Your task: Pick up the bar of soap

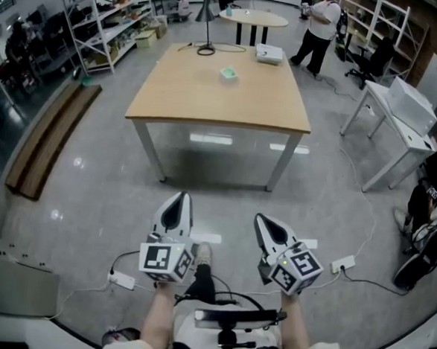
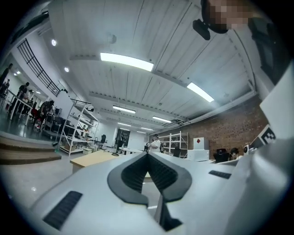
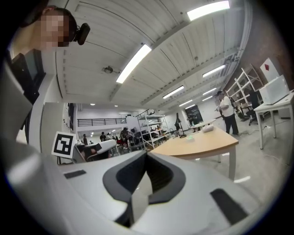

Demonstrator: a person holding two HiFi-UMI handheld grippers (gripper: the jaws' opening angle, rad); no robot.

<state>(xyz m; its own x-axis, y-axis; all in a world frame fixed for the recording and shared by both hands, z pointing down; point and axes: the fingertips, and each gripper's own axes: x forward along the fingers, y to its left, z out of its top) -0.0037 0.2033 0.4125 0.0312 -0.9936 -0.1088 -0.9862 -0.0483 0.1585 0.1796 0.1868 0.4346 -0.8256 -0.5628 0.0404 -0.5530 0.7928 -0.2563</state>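
Note:
A small pale green bar of soap [image 1: 228, 74] lies on the far half of the wooden table [image 1: 208, 106], well ahead of me. It shows as a tiny green spot [image 3: 190, 139] on the tabletop in the right gripper view. My left gripper [image 1: 177, 204] and right gripper [image 1: 265, 227] are held side by side close to my body, over the floor short of the table. Both are shut with nothing between the jaws; the tips meet in the left gripper view [image 2: 147, 153] and the right gripper view [image 3: 147, 152].
A white box [image 1: 269, 54] and a lamp stand with a coiled black cable [image 1: 206, 48] sit at the table's far edge. A person [image 1: 317, 31] stands beyond it. Shelving [image 1: 102, 20] is at left, a white desk [image 1: 398, 119] at right, cables and power strips [image 1: 343, 264] on the floor.

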